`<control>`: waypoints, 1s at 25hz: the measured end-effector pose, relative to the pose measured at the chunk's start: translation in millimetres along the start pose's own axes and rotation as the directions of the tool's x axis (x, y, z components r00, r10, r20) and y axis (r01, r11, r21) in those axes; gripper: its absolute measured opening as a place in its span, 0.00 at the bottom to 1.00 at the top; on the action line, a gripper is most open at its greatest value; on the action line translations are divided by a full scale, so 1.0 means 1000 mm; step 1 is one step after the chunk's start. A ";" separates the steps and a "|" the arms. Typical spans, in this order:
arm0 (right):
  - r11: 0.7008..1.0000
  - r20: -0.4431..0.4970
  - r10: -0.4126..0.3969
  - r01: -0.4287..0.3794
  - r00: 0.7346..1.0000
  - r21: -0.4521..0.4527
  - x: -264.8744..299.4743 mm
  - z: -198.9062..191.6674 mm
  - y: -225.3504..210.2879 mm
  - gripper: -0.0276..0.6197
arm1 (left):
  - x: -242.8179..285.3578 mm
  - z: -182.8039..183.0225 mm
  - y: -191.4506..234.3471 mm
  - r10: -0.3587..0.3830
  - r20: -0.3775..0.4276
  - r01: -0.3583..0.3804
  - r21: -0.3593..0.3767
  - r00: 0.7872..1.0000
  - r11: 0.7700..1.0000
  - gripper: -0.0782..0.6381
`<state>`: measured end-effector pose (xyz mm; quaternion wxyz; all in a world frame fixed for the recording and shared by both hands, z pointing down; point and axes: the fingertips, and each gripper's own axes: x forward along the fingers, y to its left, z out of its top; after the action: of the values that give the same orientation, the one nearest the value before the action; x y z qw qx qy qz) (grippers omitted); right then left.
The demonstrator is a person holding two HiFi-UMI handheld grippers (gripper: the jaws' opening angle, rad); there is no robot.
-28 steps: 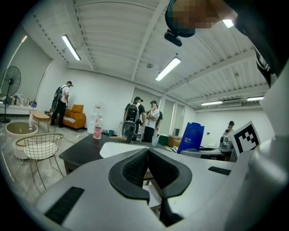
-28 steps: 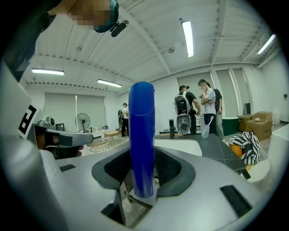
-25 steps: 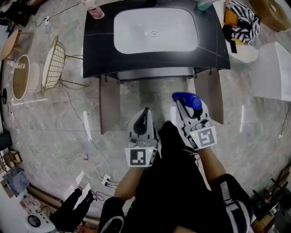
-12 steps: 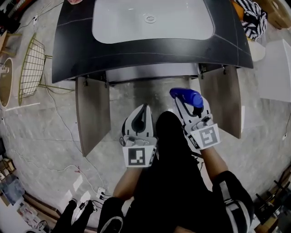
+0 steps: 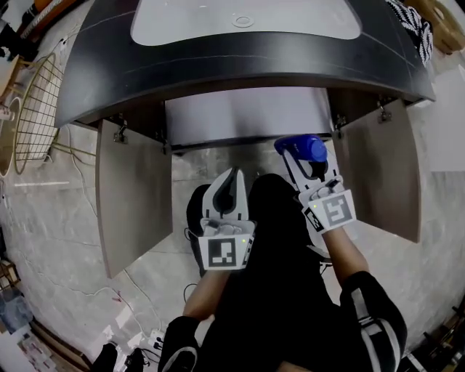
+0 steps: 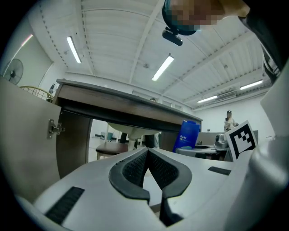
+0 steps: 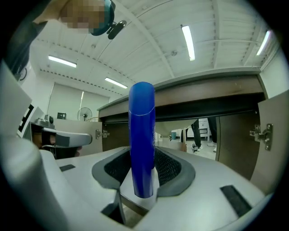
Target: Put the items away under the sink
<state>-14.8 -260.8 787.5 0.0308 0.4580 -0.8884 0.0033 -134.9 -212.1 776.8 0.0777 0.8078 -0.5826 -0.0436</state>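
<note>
In front of the open cabinet doors [image 5: 134,192] under the sink [image 5: 243,22], the right gripper [image 5: 304,157] is pinching an upright blue bottle [image 7: 142,144], while the left gripper [image 6: 147,156] is hovering alongside, pressed together and empty.

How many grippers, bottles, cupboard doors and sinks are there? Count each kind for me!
Grippers: 2, the left gripper and the right gripper
Bottles: 1, the blue bottle in the right gripper
Cupboard doors: 2, the left door and the right door
Sinks: 1, the sink
Total: 6
</note>
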 end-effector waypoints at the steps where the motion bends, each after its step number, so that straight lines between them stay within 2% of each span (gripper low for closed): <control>1: 1.000 -0.005 -0.002 0.002 1.000 -0.001 0.003 -0.005 -0.001 0.28 | -0.001 -0.002 0.000 0.001 -0.003 -0.001 -0.003 1.000 1.000 0.13; 5: 1.000 -0.033 0.003 -0.003 0.999 0.004 0.014 -0.016 -0.008 0.28 | -0.005 0.006 -0.009 -0.030 -0.004 0.030 -0.020 1.000 0.999 0.13; 9: 1.000 -0.023 -0.001 0.001 1.000 -0.012 0.030 -0.026 -0.021 0.28 | -0.007 0.011 -0.016 -0.044 0.009 0.044 0.007 0.999 0.999 0.13; 14: 1.000 -0.081 -0.022 0.021 0.996 -0.016 0.058 -0.067 -0.040 0.28 | -0.007 0.015 -0.014 -0.023 0.017 0.023 -0.007 1.000 1.000 0.13; 19: 1.000 -0.133 -0.002 -0.001 0.991 -0.022 0.088 -0.107 -0.051 0.28 | -0.003 0.014 -0.013 -0.016 0.008 0.016 0.005 1.000 1.000 0.13; 25: 1.000 -0.169 0.018 -0.021 0.985 -0.012 0.116 -0.146 -0.058 0.28 | 0.001 0.013 -0.013 -0.019 0.004 0.020 -0.021 1.000 1.000 0.13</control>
<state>-27.5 -384.1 938.8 0.1090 0.4471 -0.8871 0.0364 -124.0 -210.1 762.0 0.0844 0.8125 -0.5744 -0.0520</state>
